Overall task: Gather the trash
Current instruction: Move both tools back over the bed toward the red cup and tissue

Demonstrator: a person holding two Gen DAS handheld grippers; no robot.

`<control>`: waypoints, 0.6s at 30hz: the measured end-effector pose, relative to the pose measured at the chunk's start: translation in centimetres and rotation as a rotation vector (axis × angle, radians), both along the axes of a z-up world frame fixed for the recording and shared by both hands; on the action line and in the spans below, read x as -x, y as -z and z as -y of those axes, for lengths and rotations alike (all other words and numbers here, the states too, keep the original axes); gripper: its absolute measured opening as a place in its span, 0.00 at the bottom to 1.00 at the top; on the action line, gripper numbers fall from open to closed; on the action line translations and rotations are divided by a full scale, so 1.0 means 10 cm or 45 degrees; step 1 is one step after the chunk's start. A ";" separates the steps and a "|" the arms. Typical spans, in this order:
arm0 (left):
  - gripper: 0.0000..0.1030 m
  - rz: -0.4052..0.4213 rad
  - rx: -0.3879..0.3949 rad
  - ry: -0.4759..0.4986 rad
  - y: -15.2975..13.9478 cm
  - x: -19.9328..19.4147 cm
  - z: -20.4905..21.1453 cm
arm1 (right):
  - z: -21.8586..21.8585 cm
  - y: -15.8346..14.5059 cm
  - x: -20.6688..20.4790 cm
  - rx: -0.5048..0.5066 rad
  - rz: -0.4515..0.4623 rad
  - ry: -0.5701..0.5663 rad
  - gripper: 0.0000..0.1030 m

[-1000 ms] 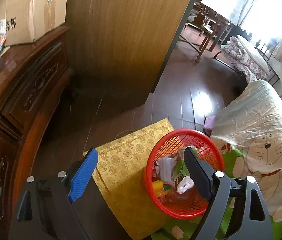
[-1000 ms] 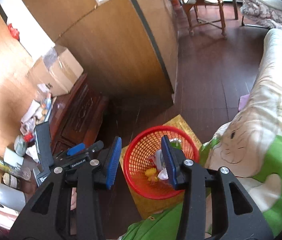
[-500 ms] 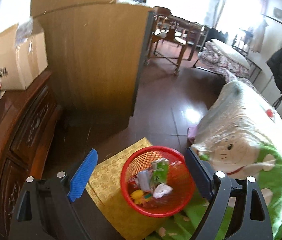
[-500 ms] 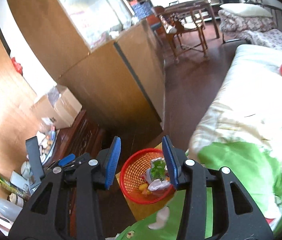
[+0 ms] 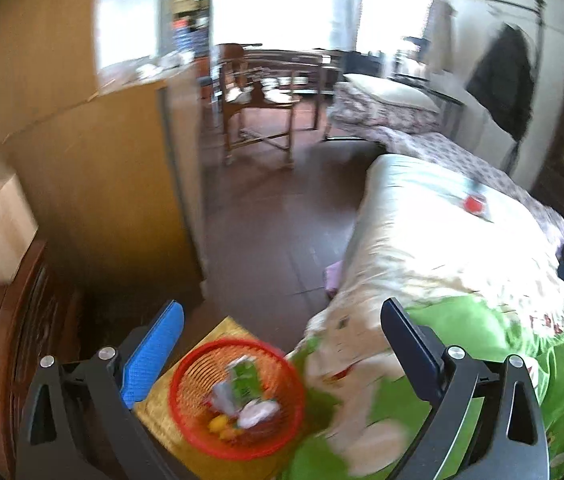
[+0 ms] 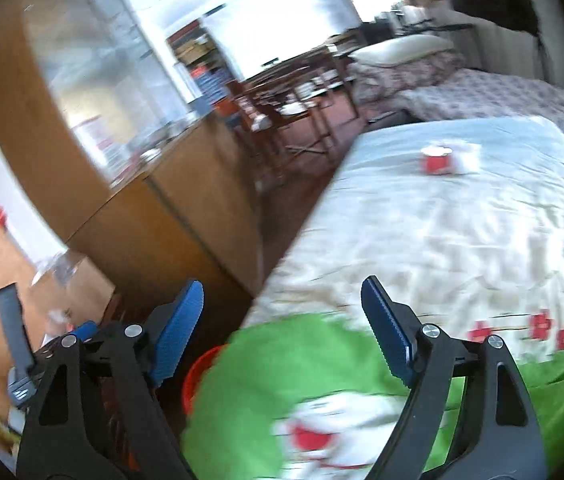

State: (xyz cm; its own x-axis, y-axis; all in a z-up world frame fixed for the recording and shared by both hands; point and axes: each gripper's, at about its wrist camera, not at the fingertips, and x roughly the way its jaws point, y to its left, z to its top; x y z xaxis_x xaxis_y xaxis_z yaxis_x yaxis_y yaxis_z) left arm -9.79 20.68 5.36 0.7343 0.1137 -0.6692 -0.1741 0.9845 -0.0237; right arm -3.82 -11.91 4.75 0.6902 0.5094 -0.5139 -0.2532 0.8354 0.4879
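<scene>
Both grippers have swung up and away from the red basket (image 5: pixel 237 398), and that is the main change over the last second. A second ago the left gripper (image 5: pixel 282 344) looked almost straight down into the basket; now the basket sits low in its view, on the gold cloth-covered box (image 5: pixel 157 412) beside the bed, and the room beyond fills the frame. The right wrist view has turned further: only a sliver of the basket's red rim (image 6: pixel 197 372) shows at the bed's edge, and the bedspread (image 6: pixel 442 220) fills most of the view.

The right gripper (image 6: pixel 282 312) has just been opening, from a narrow gap to wide apart, with nothing between its fingers. The left gripper's fingers have also opened further and stand wide, likewise empty; its blue pad (image 5: pixel 153 352) hangs just left of the basket.

Trash already lies in the basket: a green carton (image 5: pixel 245 380), white crumpled bits and something yellow. I judge a drop is finished and the hunt for the next piece has begun. A likely candidate is the small red item (image 6: pixel 436 160) on the bedspread, well apart from the basket toward the far end of the bed; it also shows in the left view (image 5: pixel 474 204). Blur keeps me from saying what it is.
</scene>
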 end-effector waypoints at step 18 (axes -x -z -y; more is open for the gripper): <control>0.94 -0.195 0.067 0.295 0.59 -2.21 1.97 | 1.22 0.73 -1.59 0.038 -0.287 0.285 0.77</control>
State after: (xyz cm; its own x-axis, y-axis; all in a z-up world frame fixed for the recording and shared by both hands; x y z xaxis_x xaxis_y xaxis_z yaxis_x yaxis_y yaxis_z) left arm 12.32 1.03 -0.49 0.6268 -0.0834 -0.7747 0.0499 0.9965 -0.0670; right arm 12.11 -24.12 -2.52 0.6505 0.3402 -0.6791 0.0500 0.8729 0.4853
